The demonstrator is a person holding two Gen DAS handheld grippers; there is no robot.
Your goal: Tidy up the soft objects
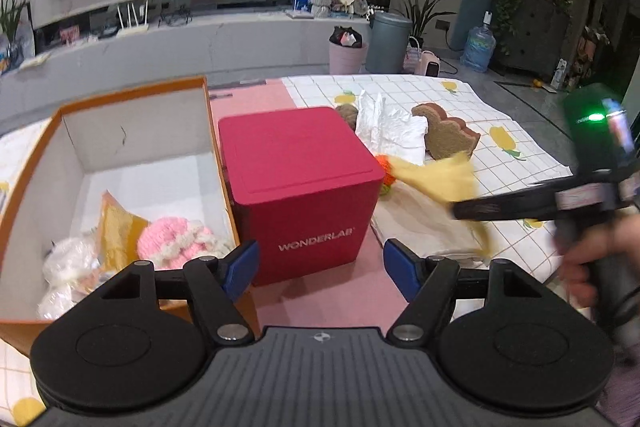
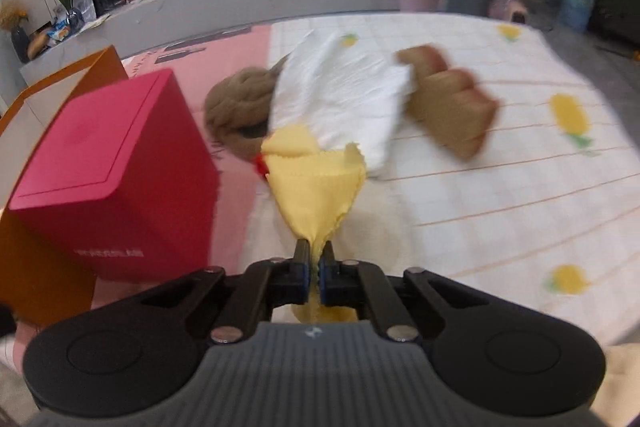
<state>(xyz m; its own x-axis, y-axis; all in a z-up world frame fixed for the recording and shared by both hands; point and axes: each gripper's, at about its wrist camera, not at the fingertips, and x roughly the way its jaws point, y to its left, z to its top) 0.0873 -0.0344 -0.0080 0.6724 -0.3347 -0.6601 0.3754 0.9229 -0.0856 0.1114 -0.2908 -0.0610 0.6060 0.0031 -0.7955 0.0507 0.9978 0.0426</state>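
My right gripper (image 2: 314, 251) is shut on a yellow cloth (image 2: 316, 187), whose corner hangs forward from the pads. The left wrist view shows the same cloth (image 1: 436, 175) lifted beside the red box (image 1: 300, 183). My left gripper (image 1: 320, 263) is open with nothing in it, low over the pink mat in front of the red box. To its left, an orange box (image 1: 40, 163) holds a pink knitted piece (image 1: 172, 239), white soft items (image 1: 68, 263) and a yellow packet (image 1: 116, 227). A white cloth (image 2: 340, 95), a brown knitted lump (image 2: 240, 107) and a brown plush piece (image 2: 448, 103) lie on the checked sheet.
A folded beige cloth (image 1: 424, 227) lies under the yellow one, with an orange knitted bit (image 1: 386, 167) by the red box. A pink bin (image 1: 347, 57), a grey bin (image 1: 388, 43) and a water bottle (image 1: 478, 47) stand on the floor beyond the sheet.
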